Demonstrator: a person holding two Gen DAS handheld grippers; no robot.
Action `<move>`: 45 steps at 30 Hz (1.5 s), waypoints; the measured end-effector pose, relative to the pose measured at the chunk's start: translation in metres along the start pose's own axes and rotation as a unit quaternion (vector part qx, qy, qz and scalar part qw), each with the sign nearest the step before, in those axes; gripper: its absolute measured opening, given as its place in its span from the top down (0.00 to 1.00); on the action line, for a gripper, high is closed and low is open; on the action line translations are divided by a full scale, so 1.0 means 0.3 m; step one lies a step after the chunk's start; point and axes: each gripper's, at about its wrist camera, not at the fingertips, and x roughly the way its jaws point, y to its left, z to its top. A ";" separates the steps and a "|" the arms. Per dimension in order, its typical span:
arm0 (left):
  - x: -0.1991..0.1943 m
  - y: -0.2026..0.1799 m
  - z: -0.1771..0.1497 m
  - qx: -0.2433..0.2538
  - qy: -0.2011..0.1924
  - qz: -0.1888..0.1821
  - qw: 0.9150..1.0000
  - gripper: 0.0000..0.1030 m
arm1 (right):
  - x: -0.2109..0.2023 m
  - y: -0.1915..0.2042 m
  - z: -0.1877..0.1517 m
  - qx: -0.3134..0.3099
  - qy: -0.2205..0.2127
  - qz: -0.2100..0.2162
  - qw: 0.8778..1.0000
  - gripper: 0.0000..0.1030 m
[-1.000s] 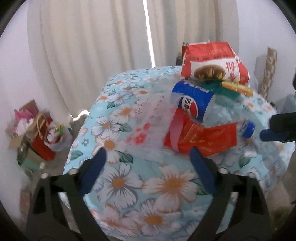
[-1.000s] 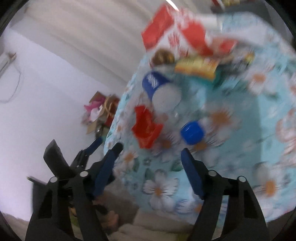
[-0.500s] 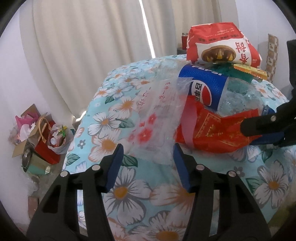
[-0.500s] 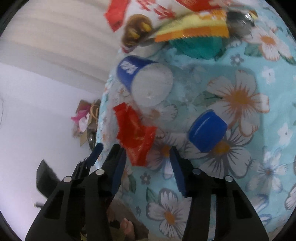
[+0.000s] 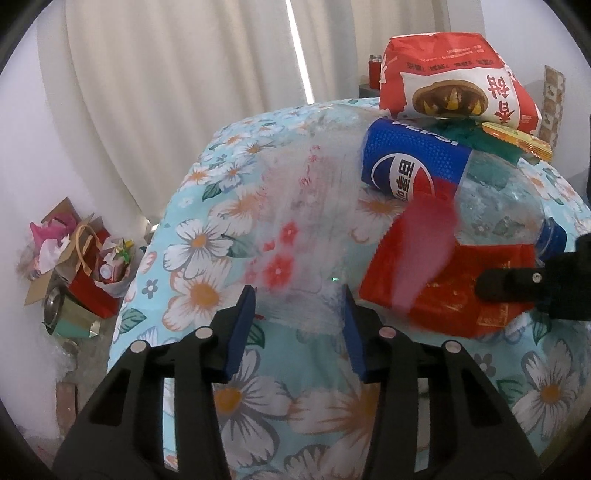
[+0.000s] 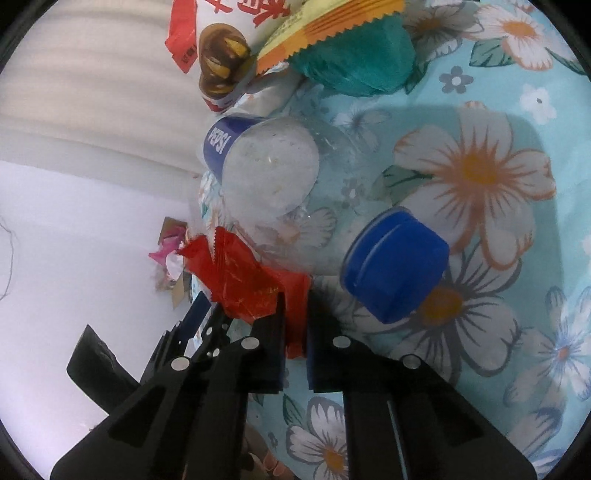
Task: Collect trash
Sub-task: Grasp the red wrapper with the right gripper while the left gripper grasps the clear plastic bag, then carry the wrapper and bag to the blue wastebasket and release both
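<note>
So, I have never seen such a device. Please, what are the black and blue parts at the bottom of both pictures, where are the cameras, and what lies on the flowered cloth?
A person holds a two-finger gripper in each hand; each carries a camera looking along its fingers. The left gripper is closing around the edge of a clear plastic bag, not yet pressing it. The right gripper is closing, with a red wrapper pinched between its jaws. On the flowered cloth also lie a Pepsi bottle with a blue cap, a red snack bag, a yellow-orange packet and something green.
</note>
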 end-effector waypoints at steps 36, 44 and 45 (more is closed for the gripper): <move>-0.258 0.088 0.030 -0.046 -0.052 0.036 0.997 1.00 | -0.395 -0.069 -0.048 -0.071 -0.066 0.056 0.994 0.96; -0.417 0.057 0.079 -0.038 -0.098 0.043 0.994 1.00 | -0.502 -0.055 -0.067 -0.079 -0.087 0.081 0.990 0.96; -0.432 0.051 0.084 -0.035 -0.103 0.042 0.993 1.00 | -0.510 -0.040 -0.081 -0.080 -0.091 0.083 0.989 0.96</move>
